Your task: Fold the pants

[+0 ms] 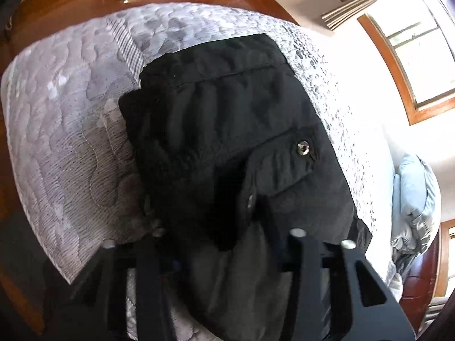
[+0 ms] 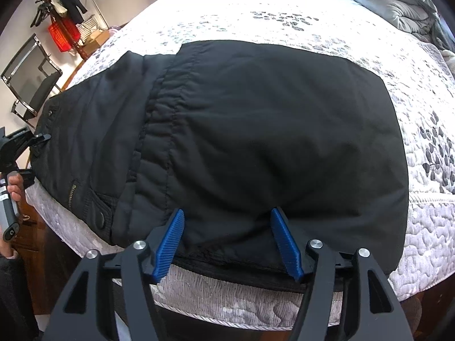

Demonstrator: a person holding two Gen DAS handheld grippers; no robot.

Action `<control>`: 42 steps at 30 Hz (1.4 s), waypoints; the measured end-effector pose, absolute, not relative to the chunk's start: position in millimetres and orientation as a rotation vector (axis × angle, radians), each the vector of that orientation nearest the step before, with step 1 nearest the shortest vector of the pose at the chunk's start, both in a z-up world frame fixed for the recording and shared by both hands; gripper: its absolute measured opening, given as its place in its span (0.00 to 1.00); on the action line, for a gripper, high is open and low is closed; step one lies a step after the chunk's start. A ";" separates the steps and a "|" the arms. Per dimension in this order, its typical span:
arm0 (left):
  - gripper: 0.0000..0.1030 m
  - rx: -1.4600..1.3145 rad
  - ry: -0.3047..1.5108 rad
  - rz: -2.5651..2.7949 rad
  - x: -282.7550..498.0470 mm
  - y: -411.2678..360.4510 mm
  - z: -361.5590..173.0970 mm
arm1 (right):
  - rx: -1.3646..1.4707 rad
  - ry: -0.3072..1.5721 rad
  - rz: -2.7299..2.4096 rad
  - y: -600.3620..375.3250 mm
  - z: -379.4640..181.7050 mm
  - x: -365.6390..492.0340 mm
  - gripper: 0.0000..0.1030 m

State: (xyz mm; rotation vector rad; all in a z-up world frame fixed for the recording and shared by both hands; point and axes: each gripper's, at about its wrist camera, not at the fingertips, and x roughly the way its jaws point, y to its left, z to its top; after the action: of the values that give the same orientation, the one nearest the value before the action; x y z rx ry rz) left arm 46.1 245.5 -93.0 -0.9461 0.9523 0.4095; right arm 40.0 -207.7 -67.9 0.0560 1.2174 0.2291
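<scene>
Nearest the lens in the left wrist view, the black linkage of the left gripper (image 1: 216, 227) fills the lower frame, its jaws drawn in narrow with the snap-button end of the pants (image 1: 227, 130) bunched between them; the fingertips are buried in dark cloth, so a firm pinch is a likely reading, not a certain one. From there the garment runs away across the quilted bedspread (image 1: 71, 119) toward the far side of the bed. In the right wrist view the same left gripper (image 2: 31, 145) shows at the far left edge, held by a hand (image 2: 14, 190) and meeting the waistband end of the pants (image 2: 256, 130). The garment's long axis lies left to right along the near edge of the bed, already doubled over itself. Further right, the right gripper (image 2: 227, 236) stands fairly wide, its blue ribbed pads (image 2: 284, 241) straddling the near hem without visibly pressing it. The waistband end lies nearer the left hand, so carrying that end rightward over the folded body looks like the next step.
</scene>
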 end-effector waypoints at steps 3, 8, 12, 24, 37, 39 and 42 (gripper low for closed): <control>0.19 -0.932 0.932 0.404 47.9 237.3 -79.9 | 0.034 1.203 0.226 -202.8 -65.1 38.7 0.64; 0.13 -0.888 0.881 0.376 52.1 226.5 -55.8 | 0.034 1.200 0.236 -202.5 -67.0 39.3 0.64; 0.13 -0.747 0.810 0.291 55.2 196.2 -18.4 | 0.056 1.201 0.252 -205.9 -67.9 41.1 0.64; 0.19 -0.232 0.755 -0.048 52.8 36.0 38.3 | 0.135 1.181 0.286 -225.2 -69.4 41.4 0.64; 0.53 0.088 1.017 -0.296 40.6 -57.3 -54.0 | 0.299 1.137 0.287 -272.1 -61.0 36.9 0.63; 0.58 0.148 1.046 -0.301 39.6 -65.0 -65.2 | 0.319 1.130 0.278 -282.1 -60.2 36.6 0.63; 0.89 0.208 1.016 -0.245 33.6 -69.5 -66.1 | 0.334 1.122 0.265 -293.9 -57.6 35.8 0.63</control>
State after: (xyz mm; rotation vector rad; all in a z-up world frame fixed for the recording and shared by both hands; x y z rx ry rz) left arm 33.6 -69.5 -66.1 0.2075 1.0160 -0.2446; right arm 35.8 -293.9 -57.6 0.3337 1.1216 0.2647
